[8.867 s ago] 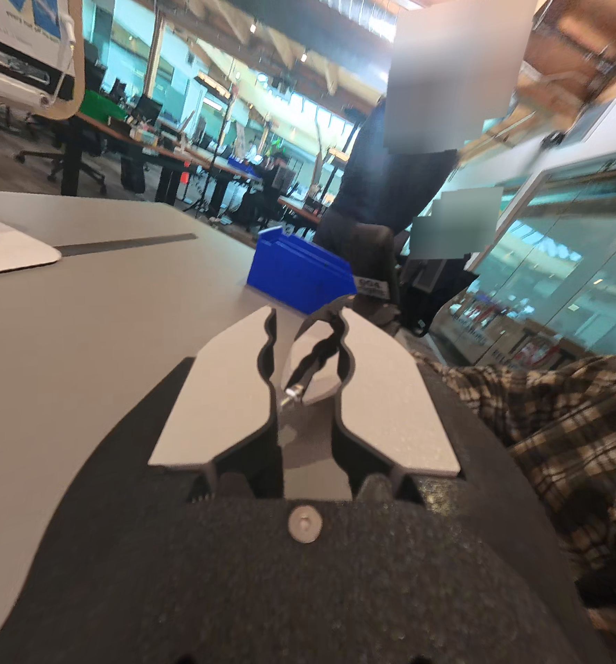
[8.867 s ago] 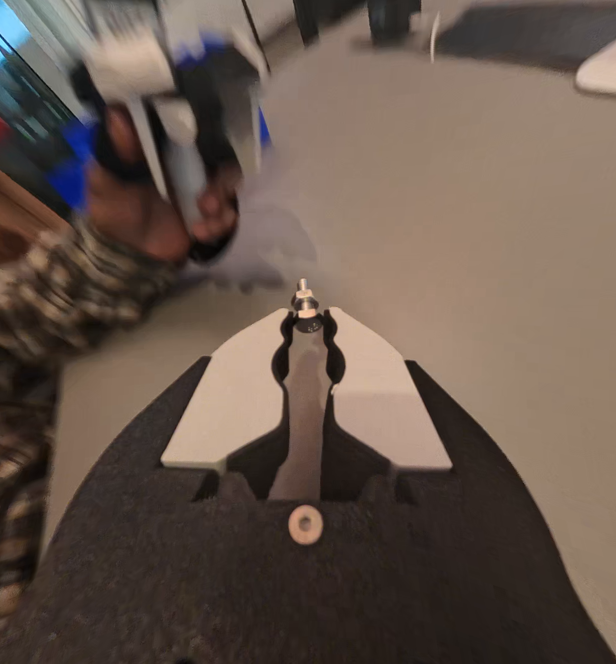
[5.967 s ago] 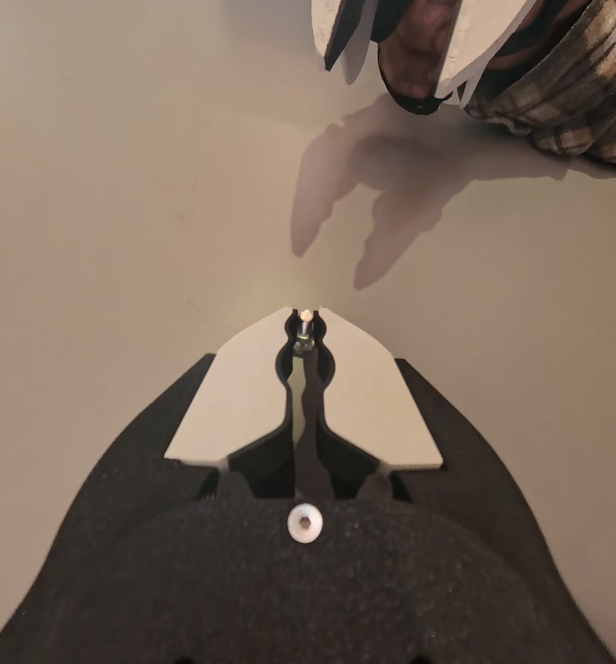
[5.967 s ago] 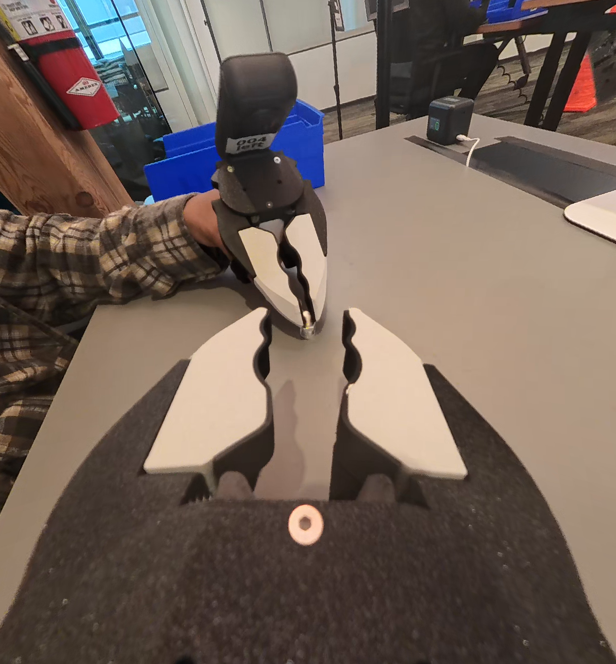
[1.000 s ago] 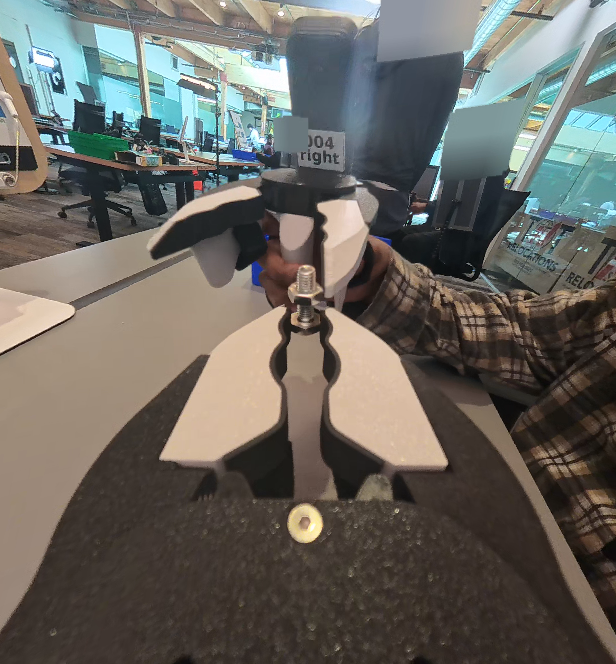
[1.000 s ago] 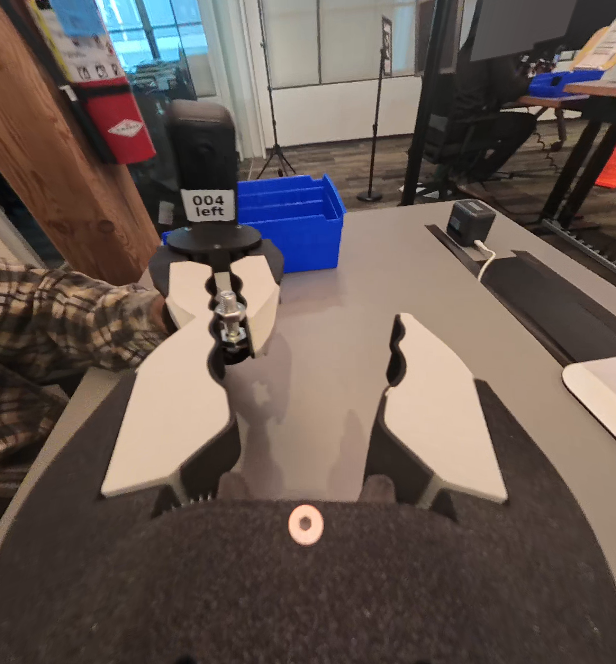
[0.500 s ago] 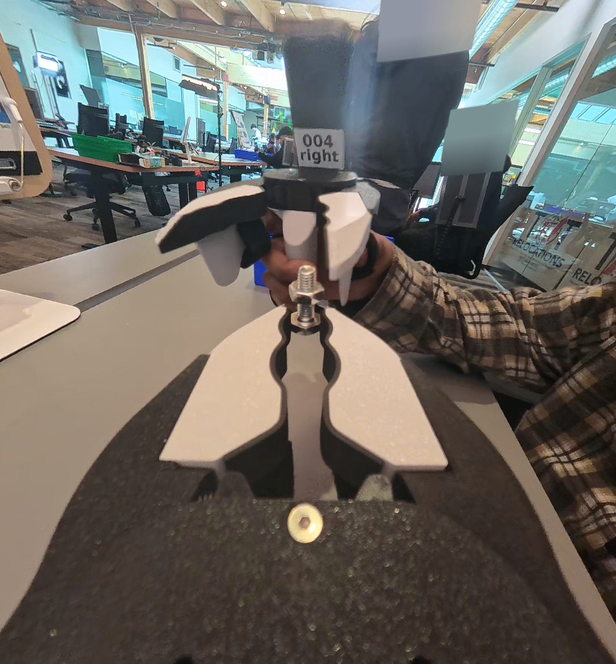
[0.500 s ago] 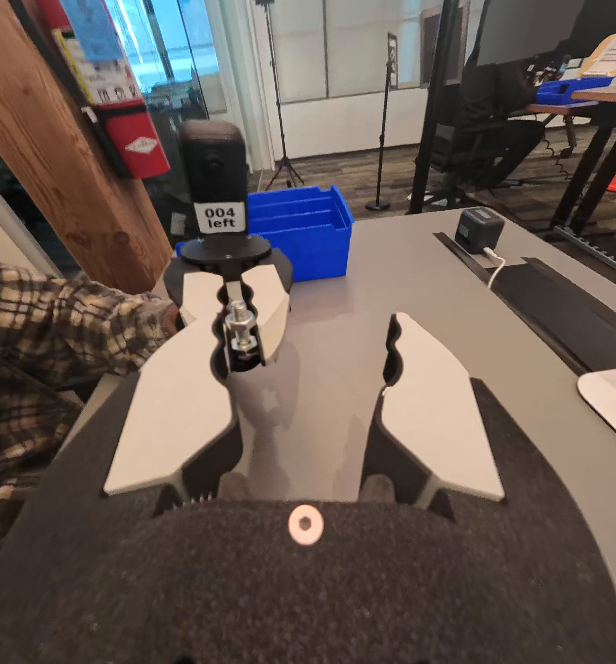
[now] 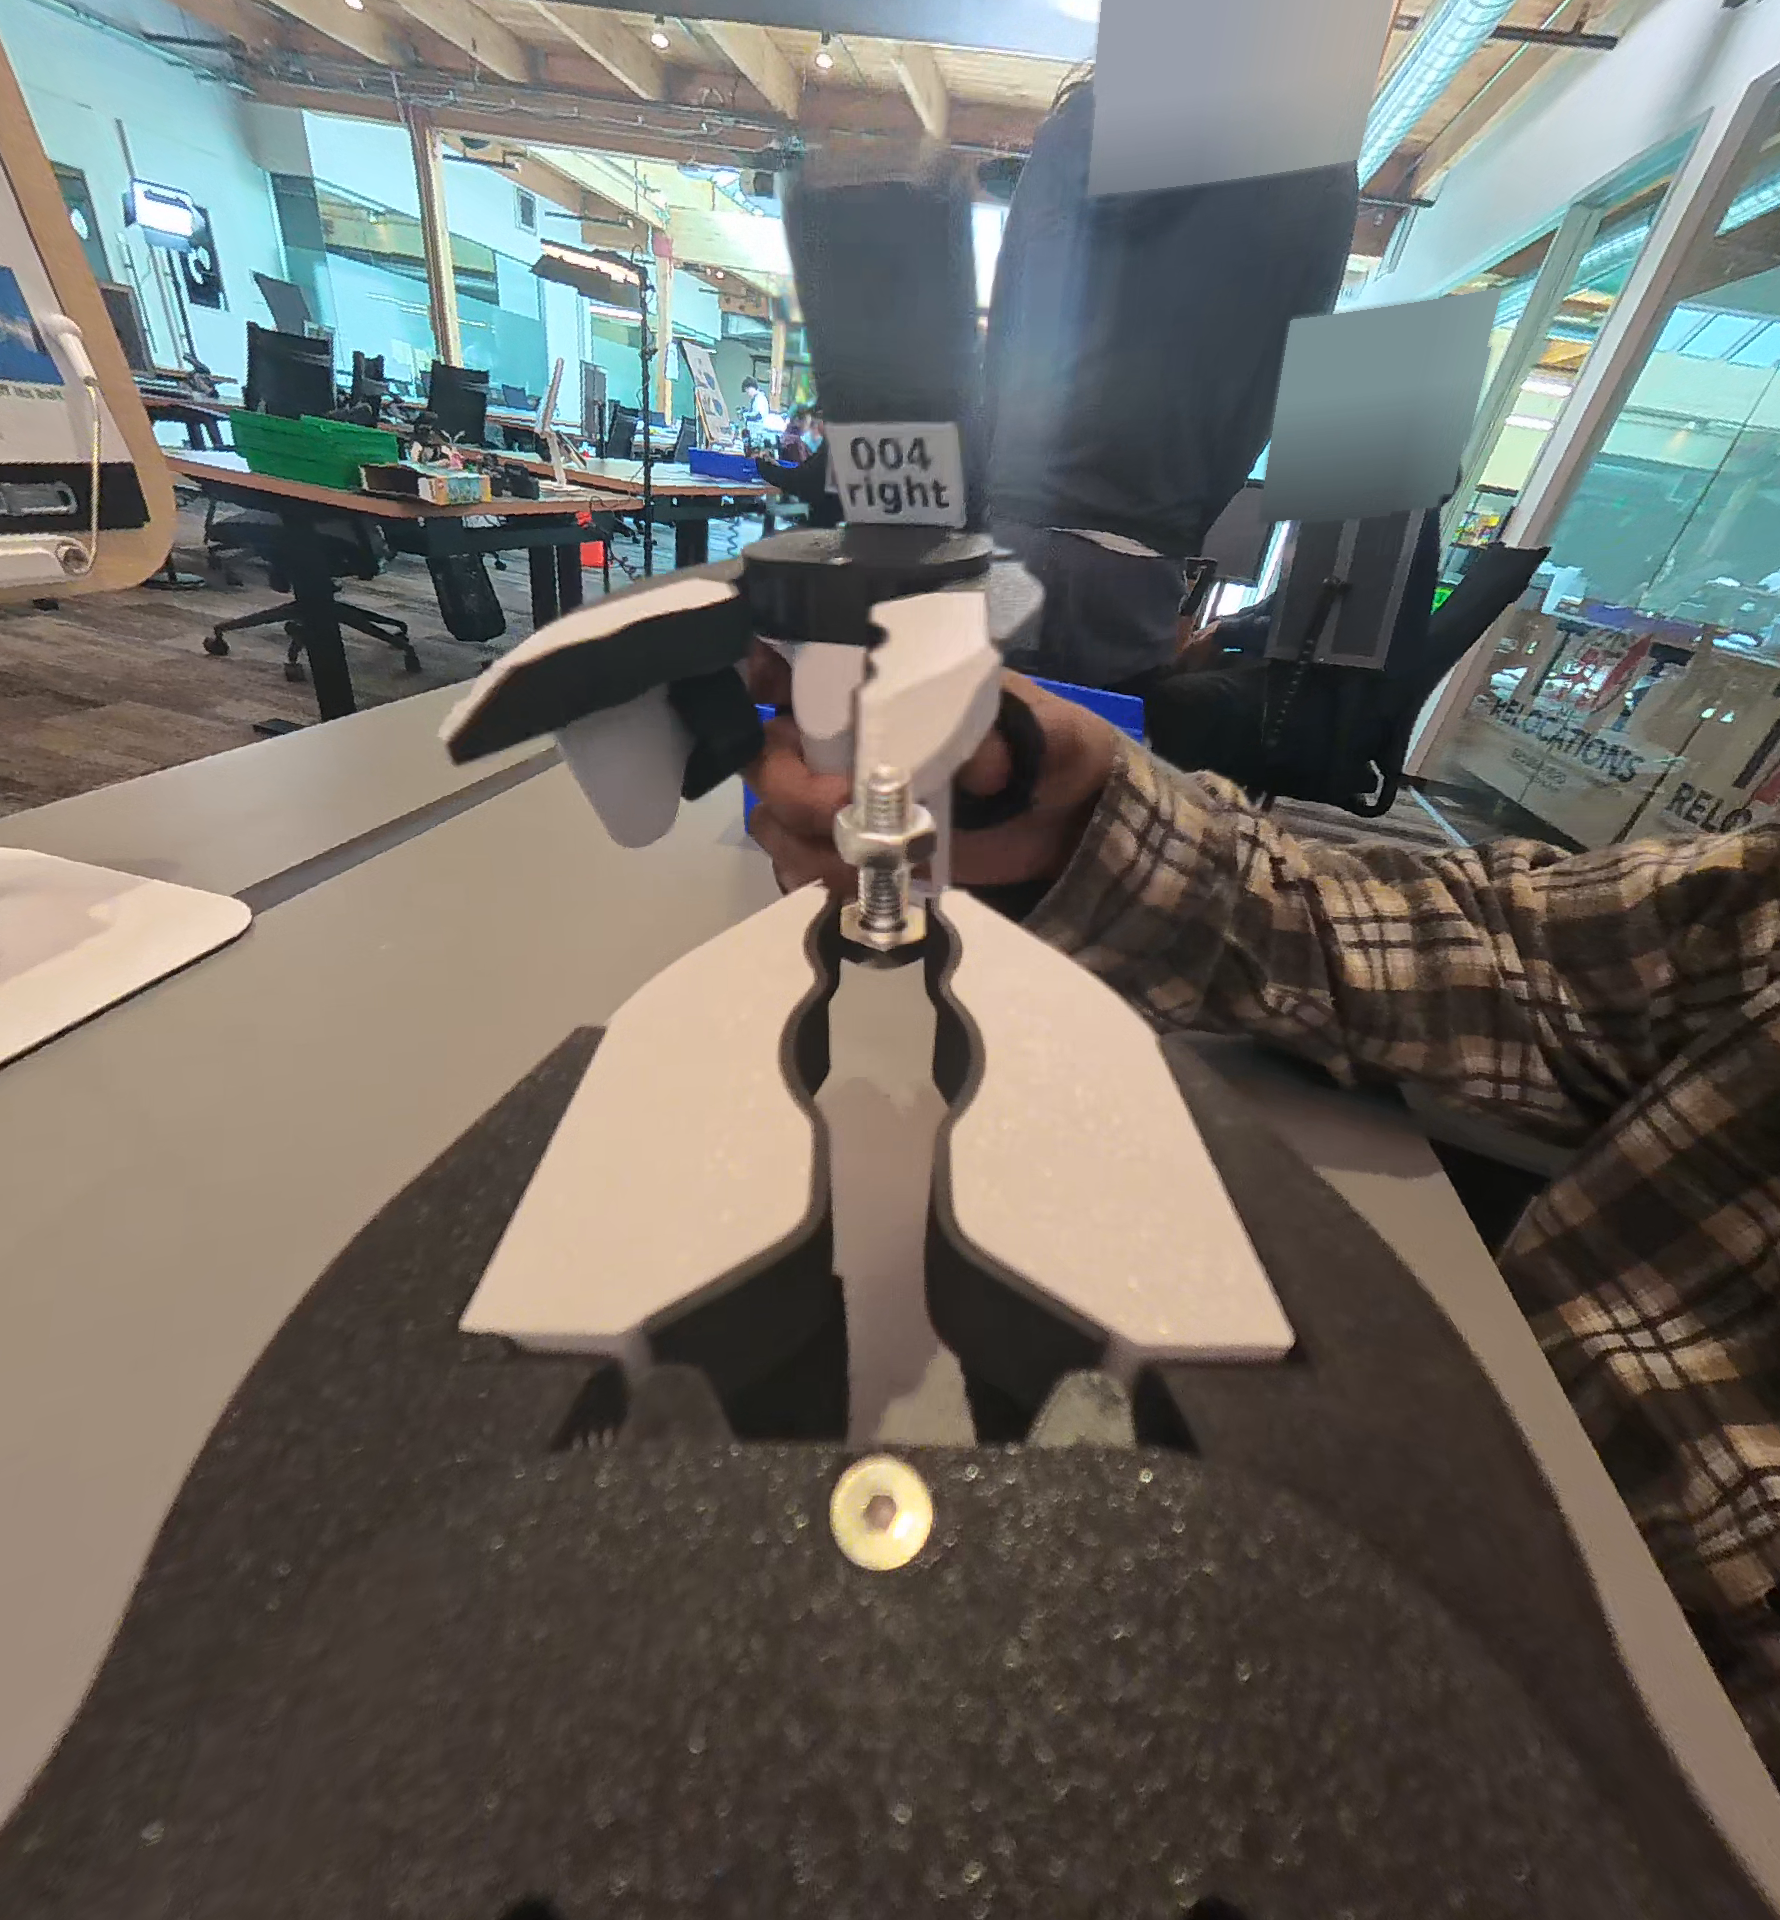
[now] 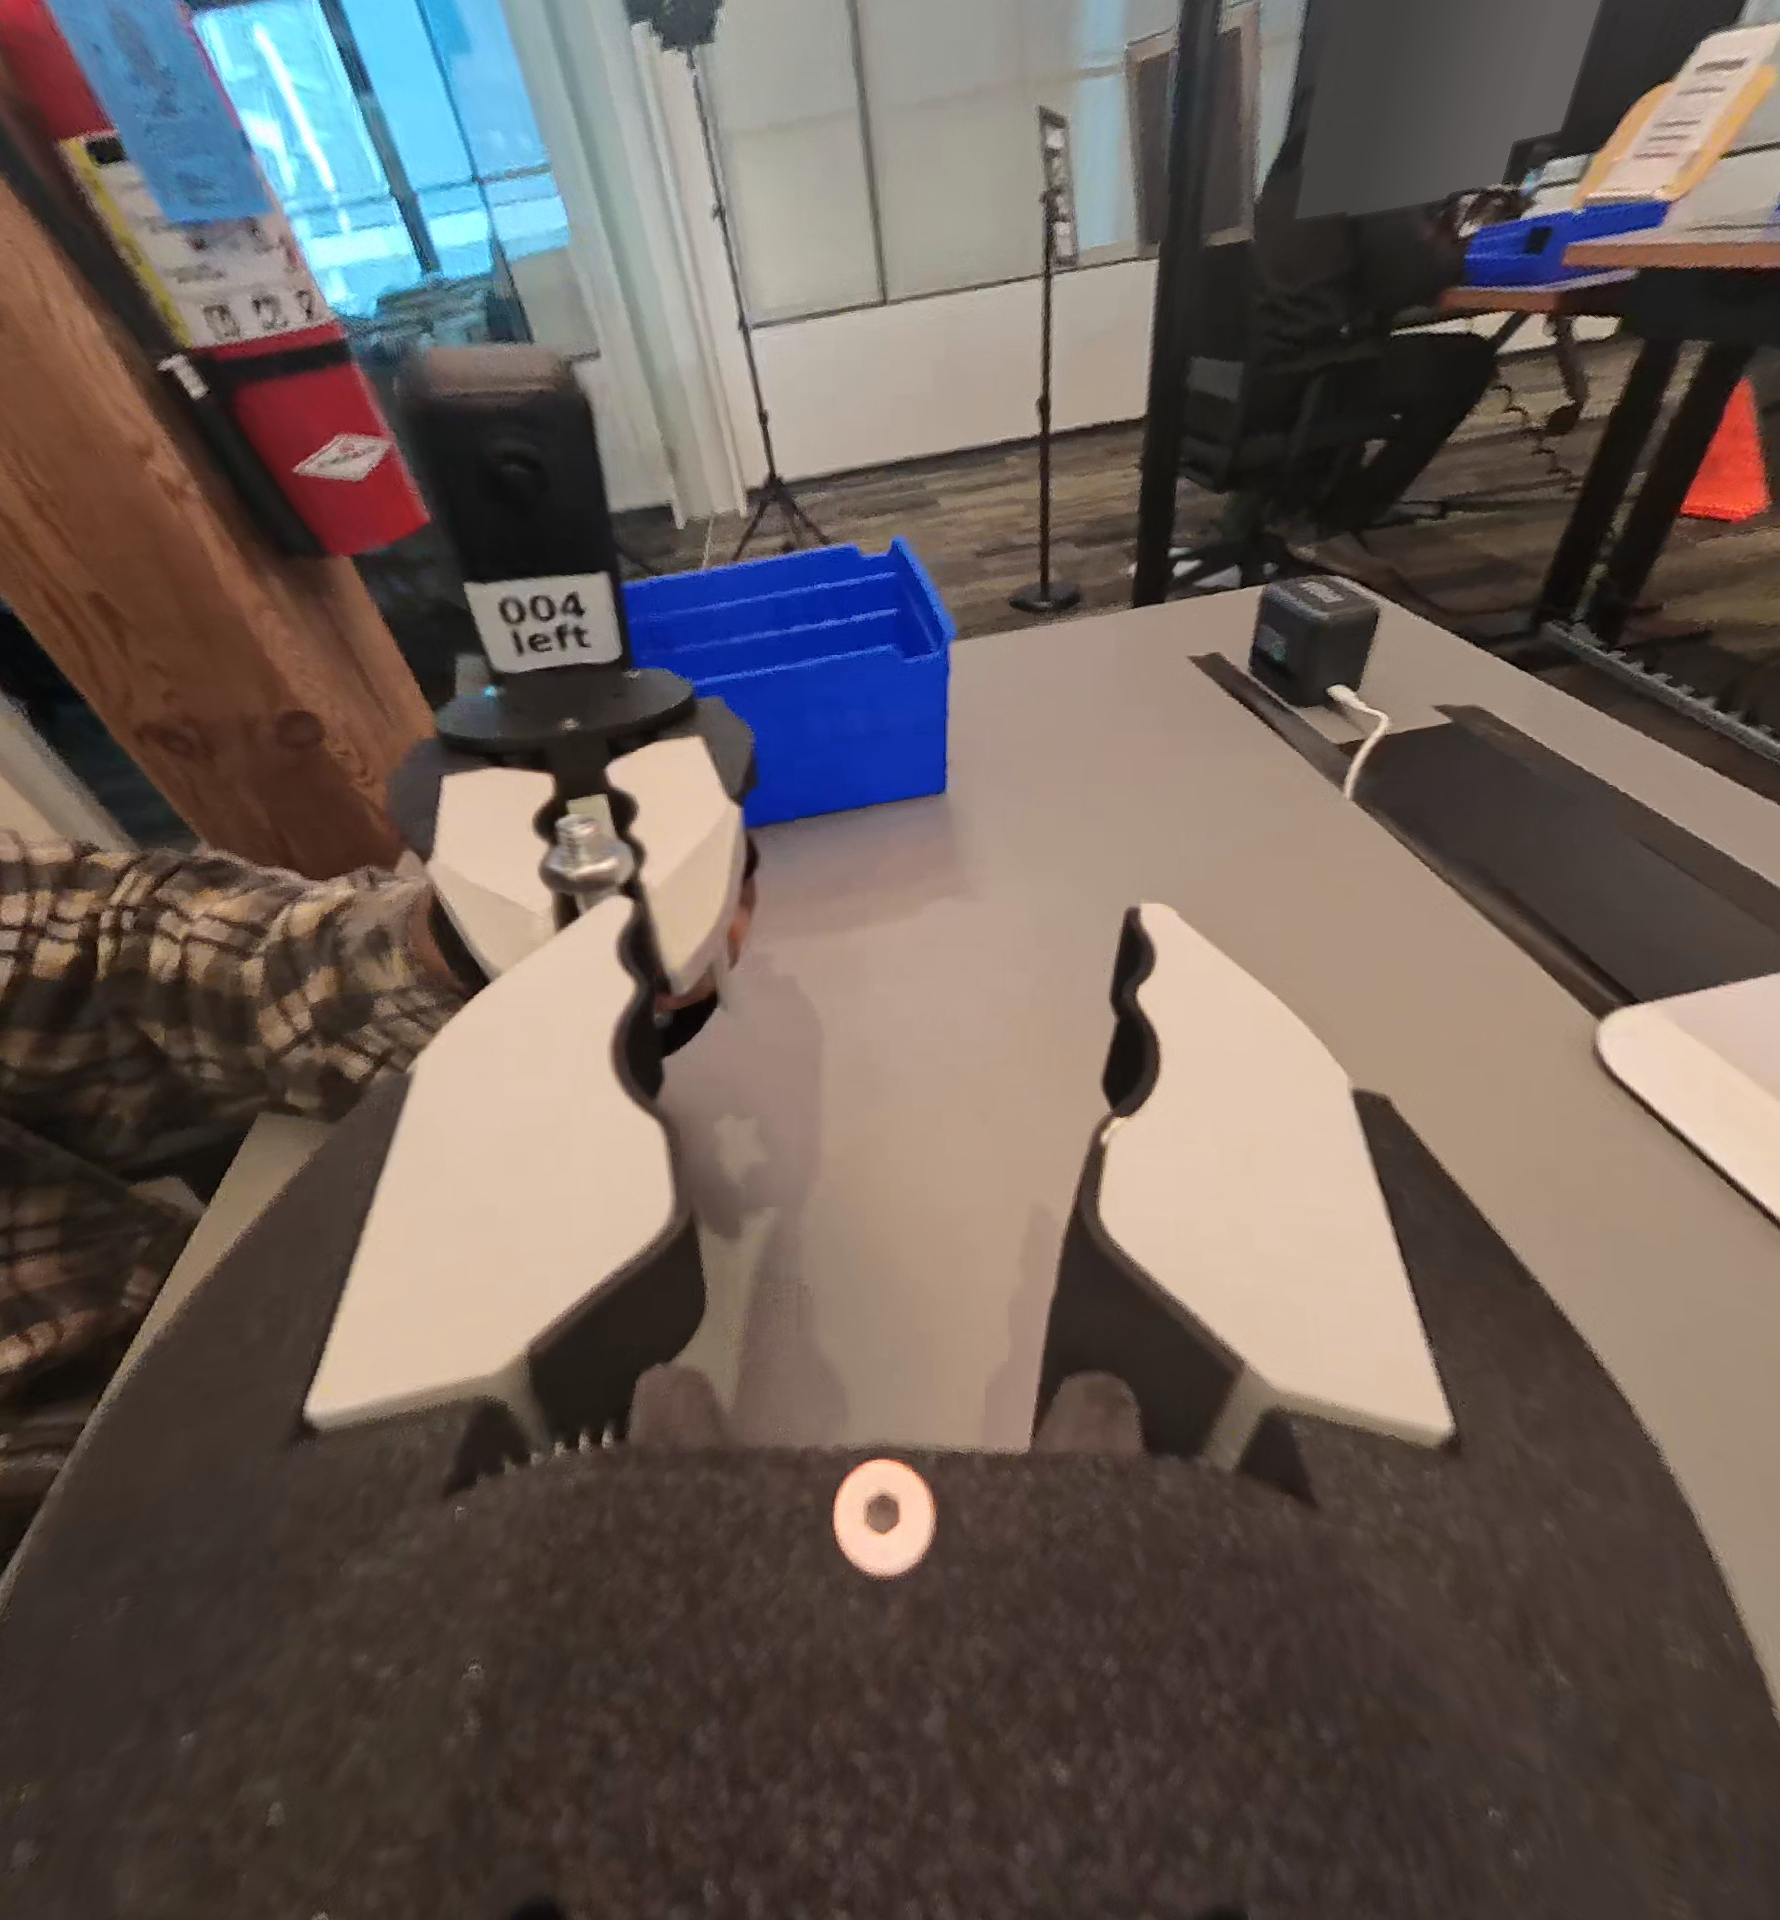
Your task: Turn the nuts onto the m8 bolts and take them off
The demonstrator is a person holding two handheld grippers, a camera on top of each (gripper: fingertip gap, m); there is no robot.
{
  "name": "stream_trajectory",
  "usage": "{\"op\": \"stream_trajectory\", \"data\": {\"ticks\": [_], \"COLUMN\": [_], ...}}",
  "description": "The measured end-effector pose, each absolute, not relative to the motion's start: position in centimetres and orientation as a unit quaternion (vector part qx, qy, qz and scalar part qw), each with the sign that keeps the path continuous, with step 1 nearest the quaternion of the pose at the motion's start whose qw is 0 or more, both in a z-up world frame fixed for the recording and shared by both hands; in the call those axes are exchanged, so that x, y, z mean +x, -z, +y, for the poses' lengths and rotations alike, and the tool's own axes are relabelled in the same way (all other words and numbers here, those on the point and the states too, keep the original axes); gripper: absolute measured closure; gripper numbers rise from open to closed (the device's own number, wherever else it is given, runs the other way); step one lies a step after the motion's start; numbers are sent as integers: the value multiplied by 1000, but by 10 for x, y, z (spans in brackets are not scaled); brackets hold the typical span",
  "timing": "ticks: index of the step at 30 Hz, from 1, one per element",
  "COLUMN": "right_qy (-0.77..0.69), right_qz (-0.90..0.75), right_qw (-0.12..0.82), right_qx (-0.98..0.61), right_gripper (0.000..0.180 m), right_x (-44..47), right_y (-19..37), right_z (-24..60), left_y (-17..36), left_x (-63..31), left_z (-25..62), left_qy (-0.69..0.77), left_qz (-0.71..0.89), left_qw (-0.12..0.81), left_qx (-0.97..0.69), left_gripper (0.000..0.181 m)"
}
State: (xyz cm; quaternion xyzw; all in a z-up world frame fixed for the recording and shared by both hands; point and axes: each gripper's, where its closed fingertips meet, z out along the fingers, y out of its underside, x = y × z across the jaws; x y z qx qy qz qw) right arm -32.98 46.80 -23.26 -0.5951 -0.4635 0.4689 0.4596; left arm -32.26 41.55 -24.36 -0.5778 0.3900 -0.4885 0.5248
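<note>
A silver M8 bolt (image 9: 878, 878) stands upright in the tips of my left gripper (image 9: 881, 920), which is shut on its lower end. A hex nut (image 9: 883, 831) sits partway down the thread and a second one (image 9: 881, 928) rests at the tips. My right gripper (image 10: 875, 920) is wide open and empty. It faces the left one just beyond the bolt and also shows in the left wrist view (image 9: 772, 800). In the right wrist view the bolt and nut (image 10: 585, 860) sit just behind my right gripper's left finger (image 10: 543, 1091), outside the gap.
A blue bin (image 10: 813, 707) stands on the grey table (image 10: 969, 987) behind the grippers. A black charger box (image 10: 1312, 634) with a white cable, a black mat (image 10: 1592, 831) and a white pad (image 10: 1748, 1091) lie to the right. Plaid sleeves (image 9: 1488, 987) reach in.
Earlier the right gripper held the bolt; the left then took it. In the last second the right gripper stayed open and edged so its left finger overlaps the bolt's lower end.
</note>
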Motion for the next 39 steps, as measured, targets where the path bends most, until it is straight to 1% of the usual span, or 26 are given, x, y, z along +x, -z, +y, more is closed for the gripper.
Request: {"op": "stream_trajectory", "data": {"ticks": [4, 8, 9, 11, 14, 18, 21, 23, 25, 28, 29, 32, 35, 37, 38, 39], "right_qy": [-502, -467, -472, -494, -509, -484, -512, -521, -509, -486, -492, -519, -499, -501, -502, -506], "right_qz": [-470, -488, -474, -452, -469, -492, -452, -459, -485, -489, -476, -464, -490, -479, -467, -457], "right_qw": [460, 457, 460, 463, 458, 448, 453, 452, 443, 444, 445, 447, 442, 442, 447, 452], "right_qx": [-562, -578, -584, -580, -557, -568, -573, -560, -556, -572, -576, -562, -562, -569, -575, -575], "right_gripper": [95, 91, 98, 98, 95, 94, 97, 97, 95, 91, 96, 95, 94, 93, 97, 97], "right_x": [-337, -342, -336, -328, -337, -344, -332, -336, -347, -344, -340, -338, -348, -343, -337, -333], "right_y": [218, 230, 229, 223, 216, 228, 224, 219, 223, 232, 231, 221, 227, 229, 229, 226], "right_z": [452, 455, 461, 465, 450, 449, 461, 454, 443, 452, 456, 452, 445, 452, 458, 462], "left_y": [247, 246, 245, 242, 246, 244, 242, 243, 244, 245, 244, 242, 245, 245, 244, 242], "left_x": [-321, -322, -323, -323, -321, -320, -322, -322, -321, -321, -322, -323, -320, -320, -321, -322], "left_z": [416, 416, 416, 416, 415, 414, 414, 414, 414, 415, 415, 415, 414, 414, 414, 413], "left_qy": [486, 484, 484, 491, 489, 487, 490, 491, 491, 485, 486, 492, 491, 487, 488, 491], "left_qz": [391, 390, 390, 388, 392, 395, 392, 391, 392, 393, 391, 390, 394, 394, 394, 393], "left_qw": [522, 524, 526, 526, 522, 524, 527, 525, 523, 525, 526, 526, 522, 524, 525, 525], "left_qx": [-582, -582, -580, -576, -580, -577, -574, -575, -576, -579, -578, -574, -576, -577, -575, -573], "left_gripper": [166, 166, 166, 166, 166, 166, 166, 166, 166, 166, 166, 166, 166, 166, 166, 166]}}
